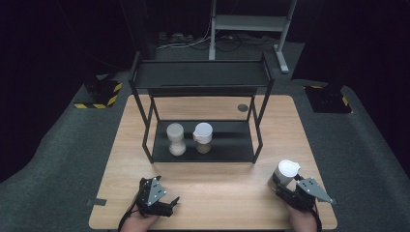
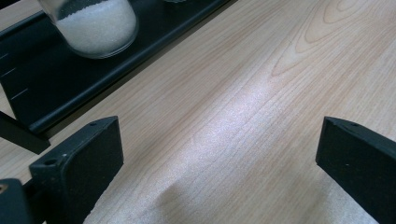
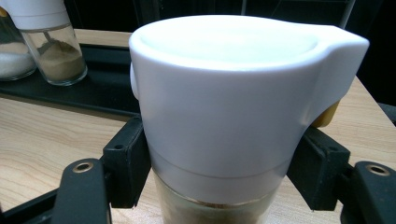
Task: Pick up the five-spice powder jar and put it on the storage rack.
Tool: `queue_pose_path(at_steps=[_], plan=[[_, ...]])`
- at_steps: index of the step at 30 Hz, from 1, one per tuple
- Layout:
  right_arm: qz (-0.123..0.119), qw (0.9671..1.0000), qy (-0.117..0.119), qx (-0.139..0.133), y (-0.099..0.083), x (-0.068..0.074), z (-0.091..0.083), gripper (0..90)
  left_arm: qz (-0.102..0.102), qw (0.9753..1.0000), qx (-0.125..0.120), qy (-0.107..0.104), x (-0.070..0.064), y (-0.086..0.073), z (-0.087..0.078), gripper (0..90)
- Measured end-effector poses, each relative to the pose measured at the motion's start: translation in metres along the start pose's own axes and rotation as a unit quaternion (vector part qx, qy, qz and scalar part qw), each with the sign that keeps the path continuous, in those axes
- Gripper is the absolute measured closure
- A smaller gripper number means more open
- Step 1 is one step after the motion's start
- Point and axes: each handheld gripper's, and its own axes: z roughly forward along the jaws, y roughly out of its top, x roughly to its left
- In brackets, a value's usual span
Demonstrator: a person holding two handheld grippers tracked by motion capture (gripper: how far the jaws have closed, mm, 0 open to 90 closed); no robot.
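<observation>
A glass jar with a white spouted lid (image 1: pixel 286 172) and brownish contents stands on the wooden table (image 1: pixel 217 188) near its front right corner. My right gripper (image 1: pixel 282 187) is shut on it from the near side. In the right gripper view the jar (image 3: pixel 224 107) sits between the two jaws, which press on its sides just below the lid. My left gripper (image 1: pixel 170 203) rests low over the table's front left, open. In the left gripper view its jaws stand wide apart (image 2: pixel 219 140) with bare wood between them.
A black two-tier metal rack (image 1: pixel 200 77) stands mid-table. Its lower tray (image 1: pixel 232 145) holds a jar of white grains (image 1: pixel 175 139) and a white-lidded jar of brown powder (image 1: pixel 203 137). A metal frame (image 1: pixel 251 24) stands on the floor behind the table.
</observation>
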Motion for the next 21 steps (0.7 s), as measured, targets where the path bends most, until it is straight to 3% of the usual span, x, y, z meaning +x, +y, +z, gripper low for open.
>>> queue_pose_path(at_steps=[9,21], plan=[[-0.012,0.9999,-0.002,-0.005,0.003,0.004,-0.001,30.3,-0.001,1.0000,0.000,0.000,0.000,0.000,0.000,1.1],[-0.018,0.9994,0.017,-0.025,0.011,0.017,-0.006,30.3,0.000,1.0000,-0.001,-0.001,0.000,0.000,0.000,1.1]])
